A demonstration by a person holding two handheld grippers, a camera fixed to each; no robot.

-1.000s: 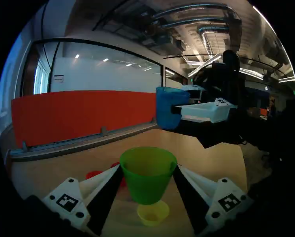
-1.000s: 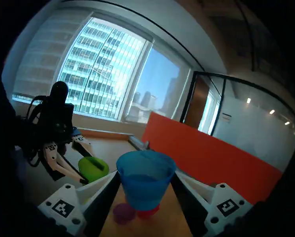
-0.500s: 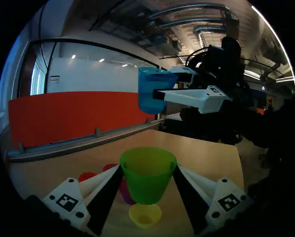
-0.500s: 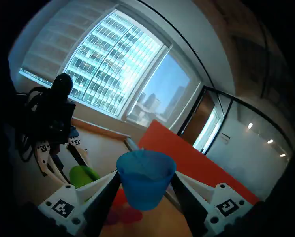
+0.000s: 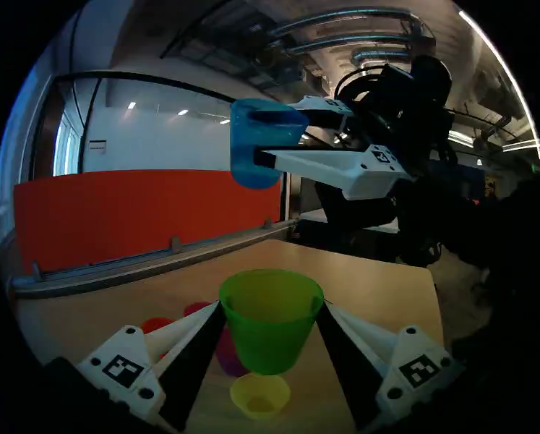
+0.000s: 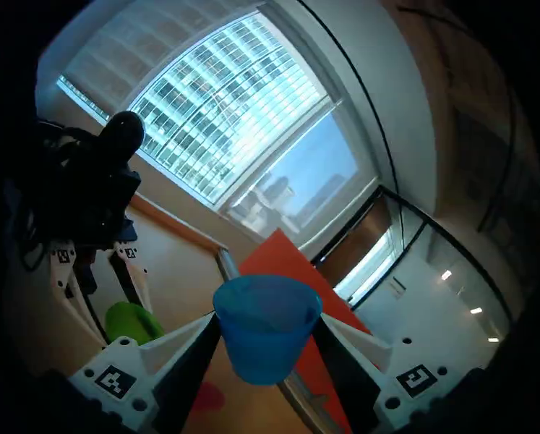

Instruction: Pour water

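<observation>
Left gripper view, green cup: the left gripper (image 5: 270, 309) is clamped on the green cup (image 5: 271, 340), which is upright with its mouth open, above the table (image 5: 374, 278).
Left gripper view, blue cup: the right gripper (image 5: 270, 137) grasps the blue cup (image 5: 246, 155) between both fingers. It is high up, beyond the green cup and well apart from it, and no stream is falling.
Left gripper view, spares: 3 small cups, yellow (image 5: 259, 396), purple (image 5: 230, 353) and red (image 5: 154, 325), sit on the table under and behind the green cup.
Right gripper view, blue cup: it is pinched at its sides, and the room slants hard behind it, so I judge the cup partly tipped. The water inside is too dim to make out.
Right gripper view, green cup: it sits low to the left (image 6: 129, 322), between the left gripper's fingers.
Pour: bring the blue lip over the green mouth before tipping further, then lower it close, roll slowly and hold the green cup level.
Left view alone: the height gap between the 2 cups, plus the spares a spill would hit.
Right view alone: the blue cup's inside and the slant of the tilt.
</observation>
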